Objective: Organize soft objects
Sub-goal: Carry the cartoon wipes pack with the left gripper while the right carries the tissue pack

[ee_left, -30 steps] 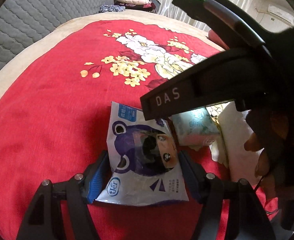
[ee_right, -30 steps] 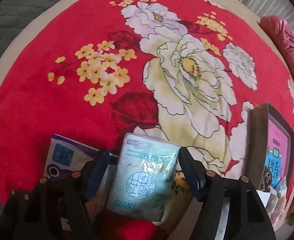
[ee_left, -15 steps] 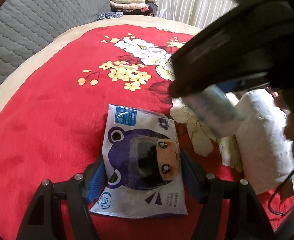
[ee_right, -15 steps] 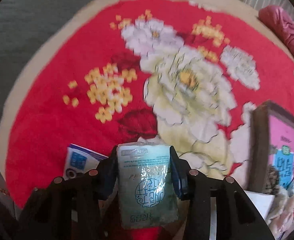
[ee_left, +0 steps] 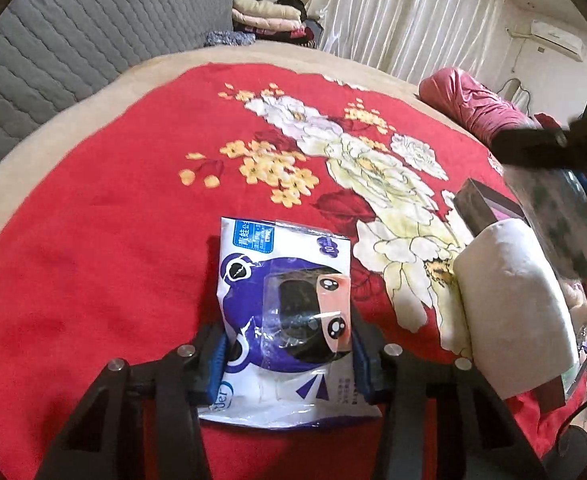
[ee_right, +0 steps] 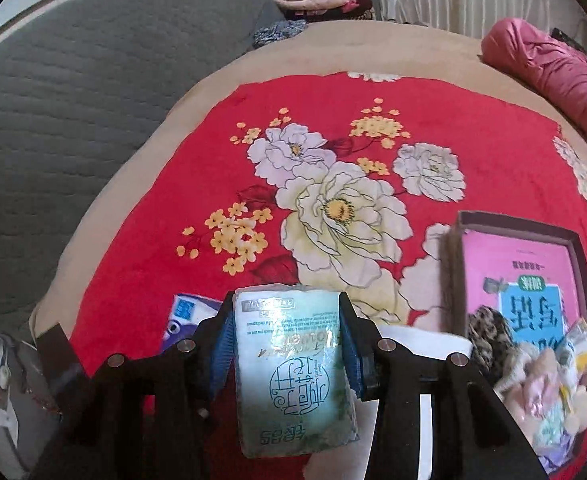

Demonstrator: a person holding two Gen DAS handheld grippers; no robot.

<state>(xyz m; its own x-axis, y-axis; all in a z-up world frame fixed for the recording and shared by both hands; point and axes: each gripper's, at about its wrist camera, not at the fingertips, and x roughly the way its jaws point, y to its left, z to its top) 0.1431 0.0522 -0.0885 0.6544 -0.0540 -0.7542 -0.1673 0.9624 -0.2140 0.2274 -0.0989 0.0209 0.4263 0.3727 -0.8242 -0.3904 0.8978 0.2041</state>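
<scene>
My left gripper (ee_left: 287,344) is shut on a white and purple wipes pack (ee_left: 289,312) with a cartoon face, which rests on the red flowered blanket (ee_left: 93,240). My right gripper (ee_right: 287,340) is shut on a pale green tissue pack (ee_right: 291,368) and holds it up above the bed. The right gripper with its pack also shows blurred at the right edge of the left wrist view (ee_left: 557,208). The wipes pack shows partly behind the left finger in the right wrist view (ee_right: 185,316).
A brown box (ee_right: 453,264) holding a pink booklet, a leopard-print cloth and soft items lies at the right. A white rolled towel (ee_left: 513,304) lies beside it. A pink quilt (ee_right: 553,68) and a grey padded headboard (ee_right: 73,120) border the bed.
My right gripper closed on the green tissue pack and lifted it up and to the right, off the blanket. My left gripper closed on the wipes pack.
</scene>
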